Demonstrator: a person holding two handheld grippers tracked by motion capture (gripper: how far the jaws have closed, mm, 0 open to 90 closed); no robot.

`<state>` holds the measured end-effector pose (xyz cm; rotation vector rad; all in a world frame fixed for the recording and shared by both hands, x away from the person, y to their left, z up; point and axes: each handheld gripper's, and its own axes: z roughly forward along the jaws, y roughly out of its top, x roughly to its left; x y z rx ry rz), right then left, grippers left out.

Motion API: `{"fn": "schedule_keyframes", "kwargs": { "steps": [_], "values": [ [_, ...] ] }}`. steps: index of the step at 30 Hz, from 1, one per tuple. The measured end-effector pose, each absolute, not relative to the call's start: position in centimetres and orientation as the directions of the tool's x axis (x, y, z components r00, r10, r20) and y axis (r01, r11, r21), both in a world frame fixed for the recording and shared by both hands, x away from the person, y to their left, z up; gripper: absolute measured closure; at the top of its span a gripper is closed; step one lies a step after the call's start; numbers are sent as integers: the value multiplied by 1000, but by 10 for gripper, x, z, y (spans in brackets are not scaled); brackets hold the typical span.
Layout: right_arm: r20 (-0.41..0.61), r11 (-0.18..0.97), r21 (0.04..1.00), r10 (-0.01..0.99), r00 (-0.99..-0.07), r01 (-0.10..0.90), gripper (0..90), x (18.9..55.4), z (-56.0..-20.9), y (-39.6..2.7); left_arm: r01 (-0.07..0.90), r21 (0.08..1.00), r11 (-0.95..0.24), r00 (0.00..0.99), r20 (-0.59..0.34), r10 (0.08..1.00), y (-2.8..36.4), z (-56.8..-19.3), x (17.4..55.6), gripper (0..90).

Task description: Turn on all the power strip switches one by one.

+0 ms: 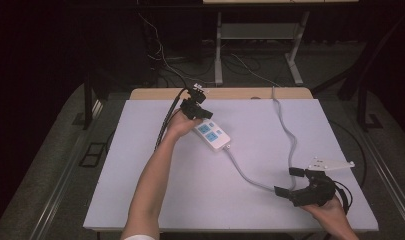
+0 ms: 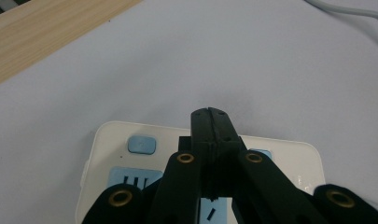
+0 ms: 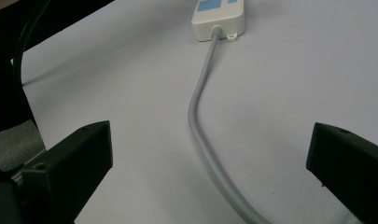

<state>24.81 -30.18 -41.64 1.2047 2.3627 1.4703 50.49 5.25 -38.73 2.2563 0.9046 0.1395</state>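
Note:
A white power strip (image 1: pixel 213 135) with blue sockets lies on the white table top (image 1: pixel 200 200), left of centre. My left gripper (image 1: pixel 200 114) hangs over its far end, shut with nothing seen between the jaws. In the left gripper view the shut tips (image 2: pixel 210 115) sit just above the power strip (image 2: pixel 289 156), near a blue button (image 2: pixel 142 144). A grey cable (image 1: pixel 255 180) runs from the strip toward my right gripper (image 1: pixel 288 181), which stands open at the front right. In the right gripper view the cable (image 3: pixel 196 107) passes between the wide-open right gripper (image 3: pixel 210 147) jaws on its way to the strip (image 3: pixel 219 16).
The cable loops back along the right side to the table's far edge (image 1: pixel 276 97). A wooden strip (image 1: pixel 155 93) borders the back of the white top. Beyond it, on the floor, are desk legs (image 1: pixel 218 50) and loose wires (image 1: pixel 162 55).

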Motion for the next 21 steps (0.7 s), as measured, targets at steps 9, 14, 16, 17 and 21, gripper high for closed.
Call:
{"fn": "schedule_keyframes", "kwargs": {
  "steps": [9, 14, 16, 17, 21],
  "values": [
    [299, 220, 795, 669, -681, 565, 3, 249, -417, -302, 583, 631, -512, 740, -154, 654, 54, -395, 508, 898],
    [297, 221, 795, 669, -681, 565, 3, 249, -417, -302, 584, 624, -519, 744, -156, 650, 51, -399, 508, 898],
    [298, 220, 795, 669, -681, 564, 3, 248, -417, -302, 586, 626, -515, 744, -163, 649, 50, -401, 508, 898],
    [298, 220, 795, 670, -680, 565, 3, 248, -417, -302, 586, 627, -512, 743, -165, 649, 50, -402, 507, 898],
    [297, 222, 795, 669, -681, 564, 3, 249, -417, -302, 592, 628, -506, 738, -170, 653, 50, -406, 506, 897]
  ]
}}
